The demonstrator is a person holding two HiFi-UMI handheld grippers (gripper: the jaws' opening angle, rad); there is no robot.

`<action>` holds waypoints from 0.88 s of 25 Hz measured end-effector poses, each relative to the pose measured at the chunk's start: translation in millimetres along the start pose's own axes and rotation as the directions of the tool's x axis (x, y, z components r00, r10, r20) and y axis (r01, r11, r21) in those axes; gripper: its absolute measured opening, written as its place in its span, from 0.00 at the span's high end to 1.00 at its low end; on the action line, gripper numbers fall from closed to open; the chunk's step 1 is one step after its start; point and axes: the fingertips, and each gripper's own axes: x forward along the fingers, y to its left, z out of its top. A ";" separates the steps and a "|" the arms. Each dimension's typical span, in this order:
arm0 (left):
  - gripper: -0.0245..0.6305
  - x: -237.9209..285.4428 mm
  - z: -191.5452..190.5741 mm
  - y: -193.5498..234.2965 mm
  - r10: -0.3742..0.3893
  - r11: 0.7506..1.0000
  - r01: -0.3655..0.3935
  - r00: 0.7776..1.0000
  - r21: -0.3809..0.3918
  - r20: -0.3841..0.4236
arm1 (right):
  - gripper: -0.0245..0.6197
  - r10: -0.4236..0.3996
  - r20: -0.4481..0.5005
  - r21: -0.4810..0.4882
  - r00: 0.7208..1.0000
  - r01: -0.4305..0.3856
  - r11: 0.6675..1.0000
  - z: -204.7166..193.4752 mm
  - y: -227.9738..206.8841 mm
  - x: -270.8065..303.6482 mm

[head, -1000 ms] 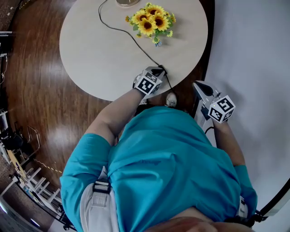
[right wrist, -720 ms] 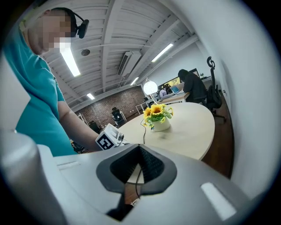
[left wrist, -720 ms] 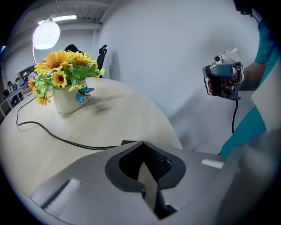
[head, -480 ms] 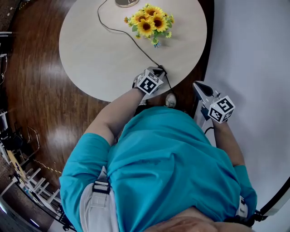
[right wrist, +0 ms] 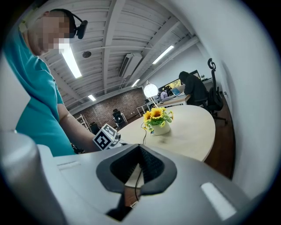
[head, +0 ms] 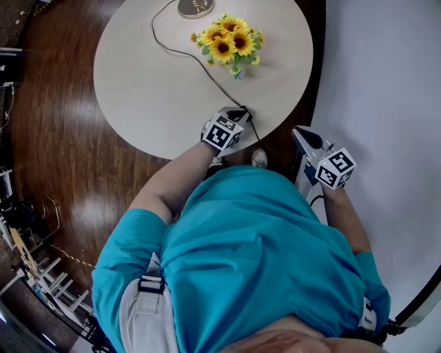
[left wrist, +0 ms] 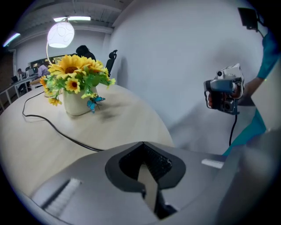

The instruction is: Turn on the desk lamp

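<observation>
Two tools show, and neither has really travelled since a second ago. What differs is the framing: it has slid, so the lamp [head: 195,7] base, cut off before, now shows almost whole at the far rim of the round desk [head: 138,89]. Its globe [left wrist: 60,34] glows behind the sunflowers [head: 231,41]. The left tool [head: 238,114] stays at the near rim, right by the cord [head: 180,47] where it runs off the edge; we see it clenched tip to tip, nothing between. The right tool [head: 302,132] hangs off the desk beside the white wall [head: 386,96], likewise clenched and empty. Left of cord and sunflowers the desk lies bare and wide. On the right the rim curves close to the wall, leaving only a narrow strip of dark floor [head: 48,124].
</observation>
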 end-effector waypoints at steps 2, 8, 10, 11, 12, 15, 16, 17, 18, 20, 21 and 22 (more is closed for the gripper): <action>0.93 -17.5 16.9 -1.5 0.012 0.999 -0.010 0.998 -0.031 0.066 | 0.96 0.014 0.004 -0.014 1.000 -0.013 1.000 10.4 3.3 0.0; 0.93 -87.8 54.1 -12.5 0.058 0.995 -0.038 0.975 -0.093 0.216 | 0.96 0.065 0.007 -0.070 0.998 -0.065 0.995 48.7 24.6 -4.0; 0.93 -108.4 60.4 -17.0 0.071 0.993 -0.045 0.963 -0.105 0.259 | 0.96 0.080 0.008 -0.100 0.997 -0.079 0.992 57.0 32.7 -6.2; 0.93 -117.7 62.7 -19.5 0.074 0.993 -0.046 0.957 -0.106 0.281 | 0.96 0.082 0.009 -0.112 0.997 -0.080 0.990 59.1 36.0 -7.4; 0.93 -127.2 65.2 -21.2 0.073 0.993 -0.042 0.951 -0.106 0.301 | 0.96 0.078 0.010 -0.118 0.997 -0.076 0.990 61.2 39.1 -7.8; 0.93 -162.9 78.8 -16.2 0.038 0.994 0.002 0.934 -0.110 0.356 | 0.96 0.040 0.006 -0.120 0.999 -0.039 0.992 77.7 55.5 -0.1; 0.93 -175.6 82.8 -13.7 0.018 0.994 0.023 0.929 -0.105 0.370 | 0.96 0.021 0.004 -0.121 1.000 -0.021 0.992 83.7 63.9 3.5; 0.93 -187.3 85.0 -12.3 -0.005 0.994 0.045 0.924 -0.095 0.382 | 0.96 0.001 0.006 -0.123 1.000 -0.001 0.992 88.0 73.5 6.2; 0.93 -197.6 85.7 -11.5 -0.034 0.994 0.070 0.919 -0.079 0.392 | 0.96 -0.022 0.013 -0.125 1.000 0.024 0.992 90.8 84.0 8.3; 0.93 -211.7 85.0 -9.0 -0.114 0.990 0.138 0.911 -0.032 0.395 | 0.96 -0.089 0.046 -0.121 0.995 0.094 0.988 93.1 105.1 12.4; 0.93 -215.2 82.9 -7.1 -0.165 0.983 0.181 0.908 -0.007 0.386 | 0.96 -0.131 0.066 -0.112 0.989 0.137 0.984 92.0 114.7 15.2; 0.93 -217.8 78.5 -4.9 -0.215 0.974 0.226 0.903 0.013 0.371 | 0.96 -0.169 0.084 -0.098 0.982 0.177 0.979 88.8 123.8 19.6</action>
